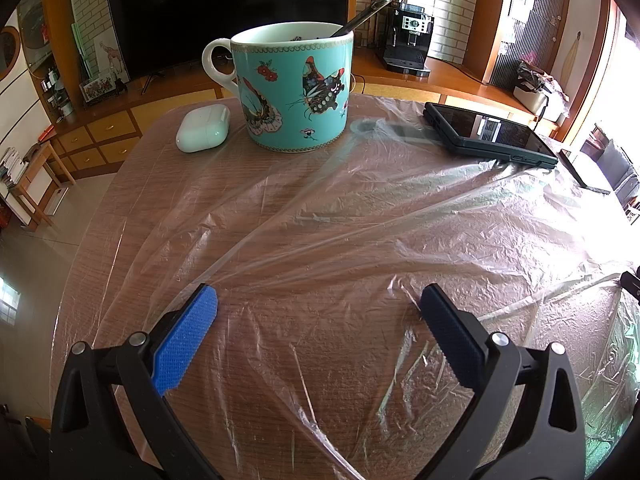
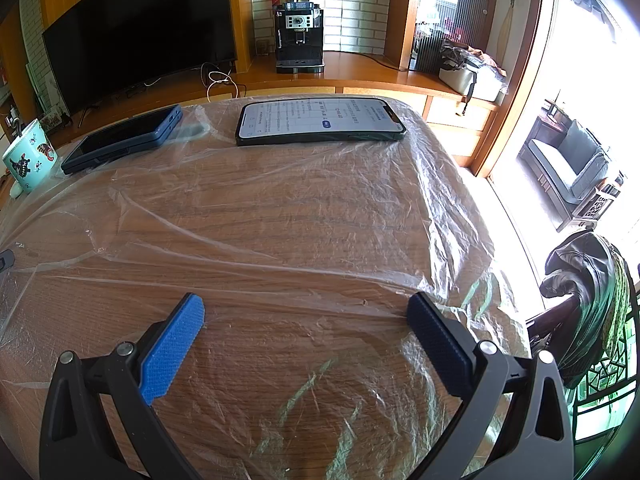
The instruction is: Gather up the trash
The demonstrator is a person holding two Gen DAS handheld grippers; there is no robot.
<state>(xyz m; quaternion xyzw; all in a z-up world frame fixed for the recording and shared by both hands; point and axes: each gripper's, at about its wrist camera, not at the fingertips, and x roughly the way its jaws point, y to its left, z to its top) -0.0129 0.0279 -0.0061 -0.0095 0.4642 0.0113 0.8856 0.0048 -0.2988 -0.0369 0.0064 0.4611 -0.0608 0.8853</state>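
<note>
A thin, clear, crinkled plastic sheet (image 1: 360,216) lies spread over most of the round wooden table (image 1: 132,184). It covers the wood from the near edge up to the objects at the far side.

The left gripper (image 1: 318,300) hangs low over the sheet with its two blue-padded fingers spread wide; nothing is between them. The right gripper (image 2: 306,306) is also spread wide over the sheet, near the right side of the table, and it holds nothing.

At the far side stands a turquoise ceramic mug with butterfly pictures (image 1: 294,88), and a metal spoon (image 1: 366,14) leans inside it. Just beside the mug, on its left, lies a white earbud case (image 1: 203,128) on bare wood. To the right of the mug lies a dark phone with a black screen (image 1: 490,134); its near edge rests on the plastic. In the right wrist view a second phone with a lit white screen (image 2: 320,120) lies at the far edge, on top of the sheet.

Behind the table are a large black television (image 2: 136,36) and a black coffee machine (image 2: 299,38) on a wooden cabinet.
</note>
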